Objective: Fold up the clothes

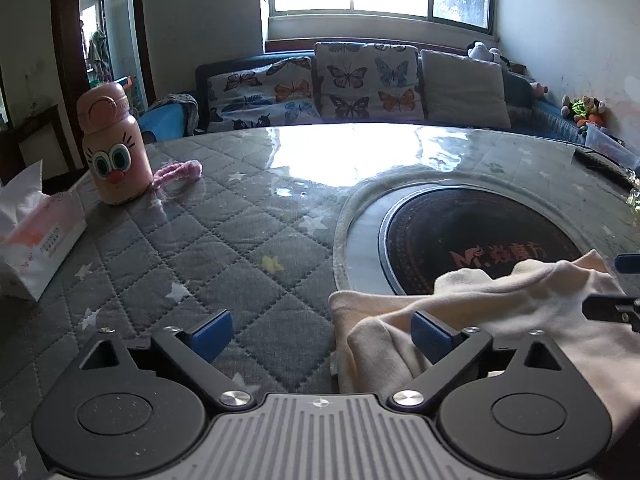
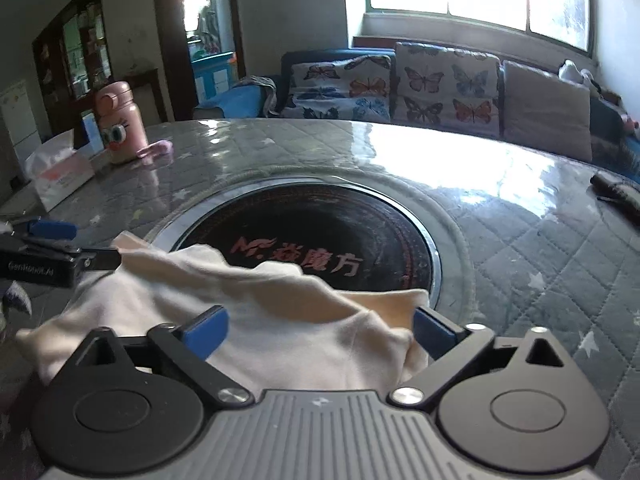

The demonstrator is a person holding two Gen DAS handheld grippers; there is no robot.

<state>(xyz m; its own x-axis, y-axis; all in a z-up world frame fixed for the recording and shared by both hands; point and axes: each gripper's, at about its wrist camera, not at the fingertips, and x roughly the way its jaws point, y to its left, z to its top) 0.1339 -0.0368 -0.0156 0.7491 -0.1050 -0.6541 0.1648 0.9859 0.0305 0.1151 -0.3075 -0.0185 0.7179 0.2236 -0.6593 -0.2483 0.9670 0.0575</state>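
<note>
Far left on the desk lies a soft pack of tissues, white and pink, with a sheet puffed out of the top. Next to it stands a pink bottle, smooth and rounded, painted with cartoon eyes and a red nose, and a fuzzy pink loop curls at its base. The desk wears a grey quilted cover stitched in diamonds and dotted with pale stars, under a clear glossy sheet that throws back the window glare.

The left tongs hang wide open with nothing between the 2 blue pads; the right-hand pad sits against the cloth's left edge. The step in hand looks like the start of a fold, both tools closing in on the garment before either has taken hold.

The cream garment, a soft matte knit, lies rumpled at the near edge of the desk, its far hem draped over the rim of the round black inset, which bears red lettering inside a bright metal ring. One layer seems already doubled over, though blur makes that uncertain.

The right tongs are also spread open, straddling the cloth without pinching it.

Next, each pair of tongs would need to close on a corner or hem, lift the limp fabric clear of the wrinkles and carry it across evenly; thin knit will sag and slip if only 1 layer is caught.
</note>
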